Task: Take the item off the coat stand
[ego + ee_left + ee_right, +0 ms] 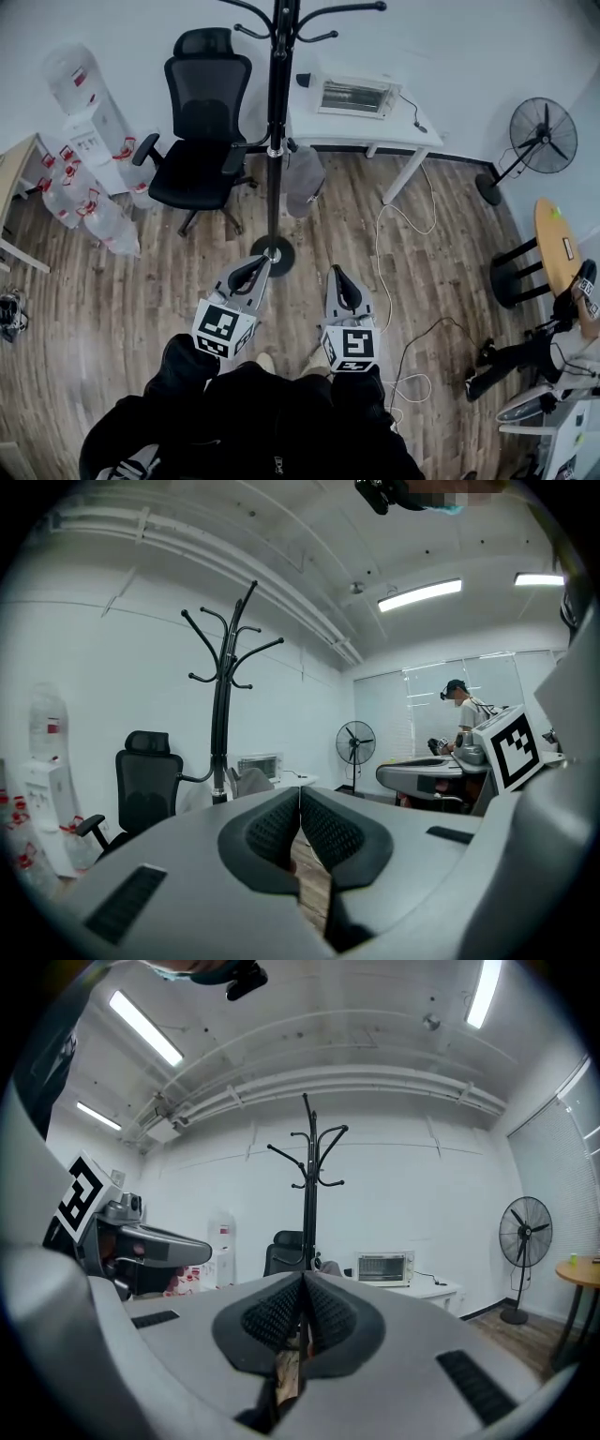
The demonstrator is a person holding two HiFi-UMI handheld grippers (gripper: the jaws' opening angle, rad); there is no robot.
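The black coat stand (277, 112) rises from a round base (272, 255) on the wooden floor just ahead of me. A grey fabric item (303, 178) hangs low on it, to the right of the pole. My left gripper (256, 264) is shut and empty, its tips close to the base. My right gripper (336, 273) is also shut and empty, a little right of the base. In the left gripper view the stand (222, 714) and the grey item (249, 782) appear above the closed jaws. The right gripper view shows the stand (307, 1194) straight ahead, some way off.
A black office chair (200, 122) stands left of the stand. Behind it is a white table (394, 131) with a toaster oven (354, 96). Water bottles (89, 187) crowd the left side, cables (405, 234) trail on the floor, and a fan (539, 141) stands far right. A person (464, 714) stands beyond a round table.
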